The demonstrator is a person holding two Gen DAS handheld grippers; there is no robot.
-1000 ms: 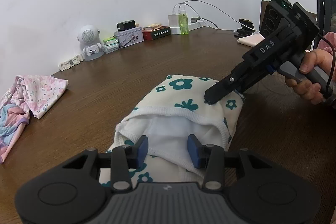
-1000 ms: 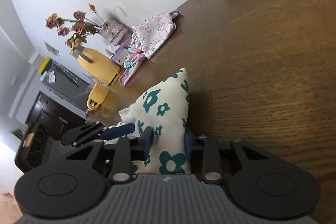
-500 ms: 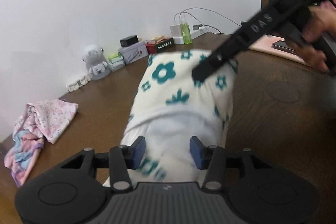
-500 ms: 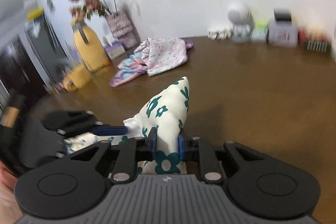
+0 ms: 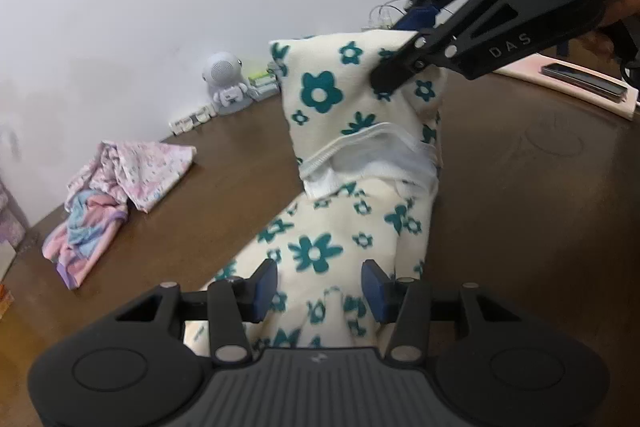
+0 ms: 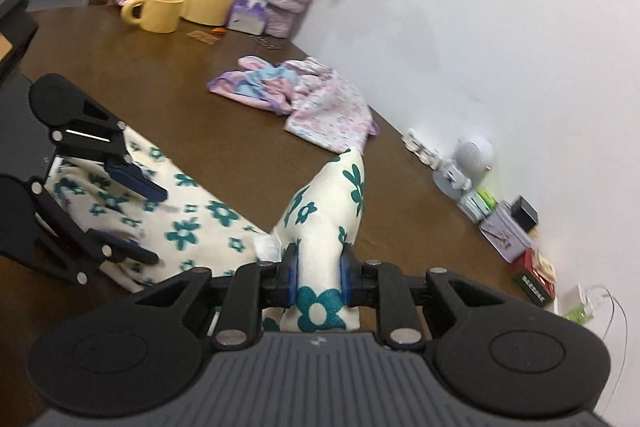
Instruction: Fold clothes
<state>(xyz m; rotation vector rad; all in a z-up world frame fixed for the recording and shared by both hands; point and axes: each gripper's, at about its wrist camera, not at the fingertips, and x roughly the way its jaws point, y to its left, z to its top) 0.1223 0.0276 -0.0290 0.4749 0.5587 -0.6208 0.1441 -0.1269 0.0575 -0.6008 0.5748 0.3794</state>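
Cream cotton garment with teal flower print (image 5: 320,155) at frame centre, upper end lifted off the dark brown wooden table (image 5: 520,211), lower end draped toward bottom centre. Right gripper (image 6: 319,273) clamped narrow on a bunched fold, blue pads pressing cloth from both sides; same gripper at upper right in left wrist view. Left gripper (image 5: 319,285) about half open, cloth lying between pads, contact not discernible. Crumpled pink and blue clothes (image 5: 116,187) at mid left, well apart.
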